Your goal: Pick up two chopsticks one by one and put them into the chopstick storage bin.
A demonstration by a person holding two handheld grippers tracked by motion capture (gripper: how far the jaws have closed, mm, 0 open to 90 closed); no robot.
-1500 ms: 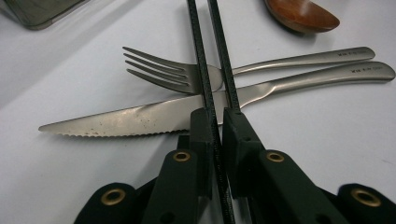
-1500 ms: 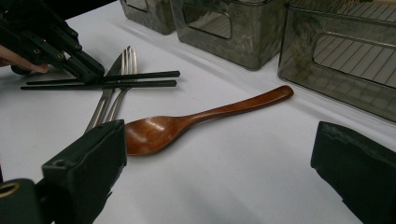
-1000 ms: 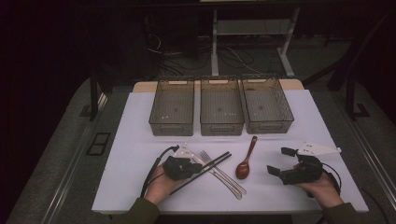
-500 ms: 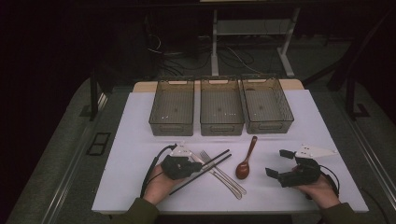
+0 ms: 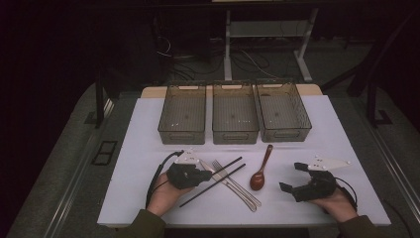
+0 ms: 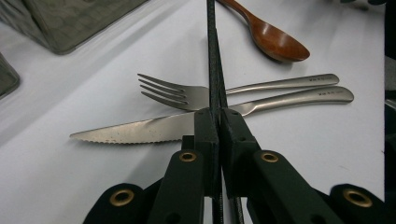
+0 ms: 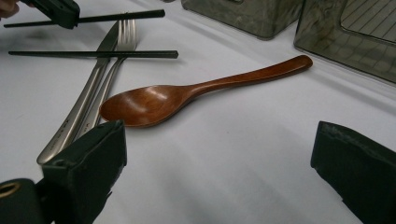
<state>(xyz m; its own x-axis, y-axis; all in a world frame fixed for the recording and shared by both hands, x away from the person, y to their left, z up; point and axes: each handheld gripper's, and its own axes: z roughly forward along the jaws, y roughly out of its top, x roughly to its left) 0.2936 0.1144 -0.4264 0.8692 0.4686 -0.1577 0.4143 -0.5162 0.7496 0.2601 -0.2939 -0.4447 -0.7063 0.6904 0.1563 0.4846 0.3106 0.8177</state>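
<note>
The right gripper (image 7: 219, 172) (jaws spread wide) faces the wooden spoon (image 7: 187, 93).

Spoon (image 7: 154, 100) glossy brown wood; fork (image 6: 187, 93), knife (image 6: 140, 130) brushed metal; chopsticks (image 5: 218, 179) matt black.

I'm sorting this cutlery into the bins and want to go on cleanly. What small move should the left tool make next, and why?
Probably lift straight up. The left tool is shut on one chopstick, which crosses above the knife and fork. Rising first should keep the cutlery from being dragged on the way to the bins.
</note>
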